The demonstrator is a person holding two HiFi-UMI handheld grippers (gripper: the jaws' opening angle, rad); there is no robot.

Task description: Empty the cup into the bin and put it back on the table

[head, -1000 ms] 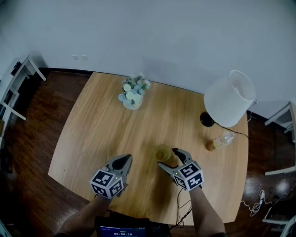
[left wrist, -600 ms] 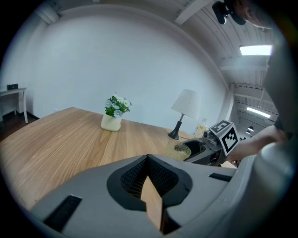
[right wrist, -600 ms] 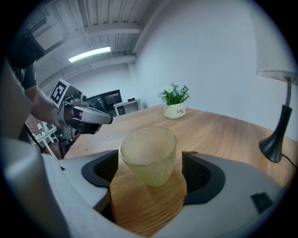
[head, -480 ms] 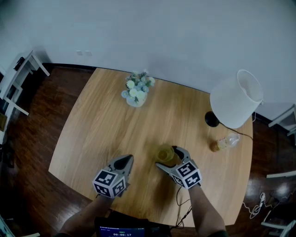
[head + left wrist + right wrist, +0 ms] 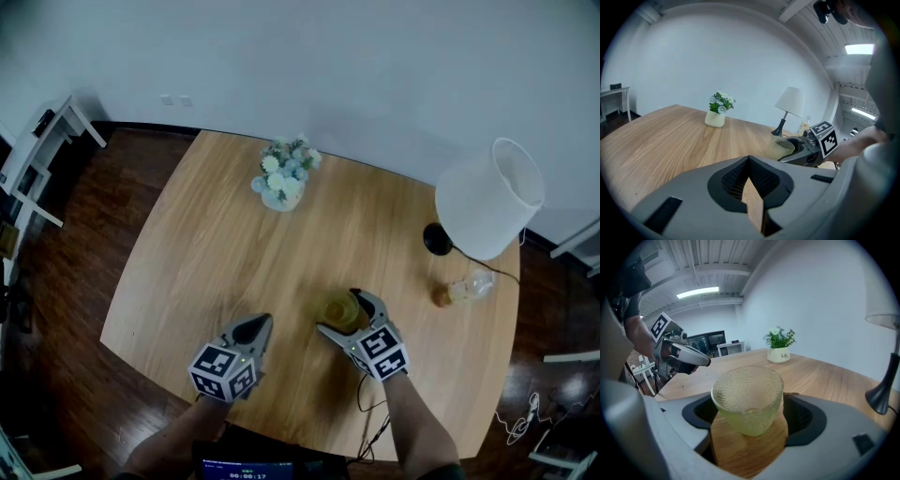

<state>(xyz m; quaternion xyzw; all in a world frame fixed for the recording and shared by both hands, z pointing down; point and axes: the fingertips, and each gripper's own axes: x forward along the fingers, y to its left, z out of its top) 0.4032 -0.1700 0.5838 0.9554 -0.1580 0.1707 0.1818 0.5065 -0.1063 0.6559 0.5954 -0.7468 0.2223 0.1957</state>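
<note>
Trouble, as we judge it, lies mostly in the next close of the right gripper point(image 5: 340, 312). Its jaws have just been opening and now stand wide, with the cup point(image 5: 747, 397) between them but not pressed by the pads. The cup stands upright on the table point(image 5: 216, 244), near the front edge. It is a pebbled, yellow-green glass, and we cannot tell whether anything is inside. If the jaws close off-centre, one pad meets the wall first and may push or tip the cup. A light squeeze on glass could also let it slip once it is lifted or tilted. We see no bin in any view, so the carry may be long. A cable point(image 5: 364, 412) hangs by the right forearm and might snag. The left gripper point(image 5: 255, 326) hovers just beside the right one with its jaws together on nothing, and a careless swing could knock it.

As for writing, the white flower pot point(image 5: 780, 354) carries small print that starts "Lif". Digits on the screen point(image 5: 246, 469) at the bottom of the head view are too small for us to read.
</note>
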